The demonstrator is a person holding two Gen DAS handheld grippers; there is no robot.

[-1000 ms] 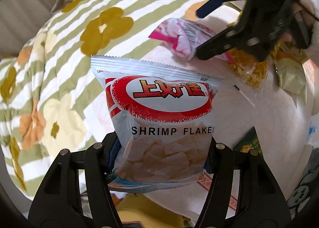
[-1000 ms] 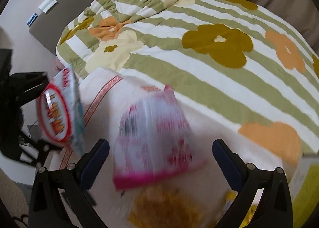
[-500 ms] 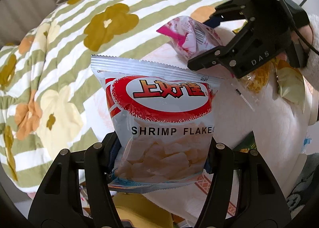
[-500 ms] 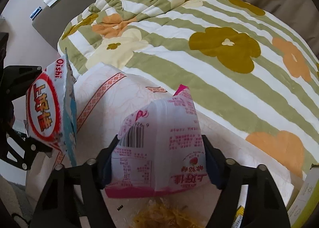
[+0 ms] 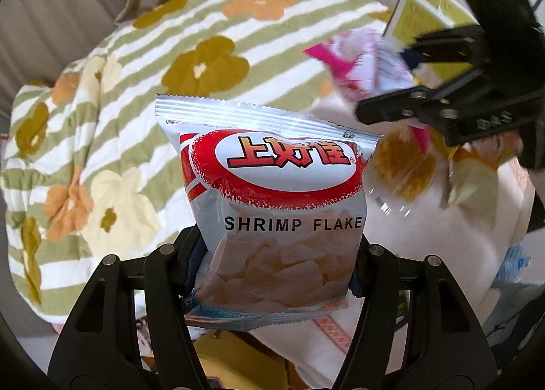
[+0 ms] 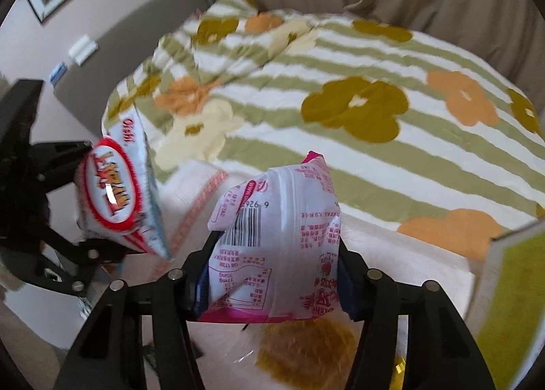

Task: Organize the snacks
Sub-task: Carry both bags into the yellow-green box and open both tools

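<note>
A silver and red bag marked "SHRIMP FLAKES" (image 5: 279, 213) stands upright in my left gripper (image 5: 277, 253), whose pads press its lower sides. The right wrist view shows the same bag (image 6: 115, 192) at the left, lifted off the surface. A pink and white snack bag (image 6: 276, 236), barcode side facing the camera, sits between the pads of my right gripper (image 6: 274, 274). The jaws are closing and pinch its lower part. From the left wrist view the right gripper (image 5: 442, 90) holds that pink bag (image 5: 361, 63) in the air at upper right, blurred.
A green-striped quilt with flowers (image 5: 136, 100) covers the bed behind. Below lies a white cloth with a pink border (image 6: 391, 253). On it rest a clear packet of orange-yellow snacks (image 6: 306, 349) and other packets. A yellow-green box (image 6: 511, 305) stands at the right.
The right gripper has shut on the pink bag and lifted it off the white cloth. The left gripper has risen with the shrimp flakes bag still in it.
</note>
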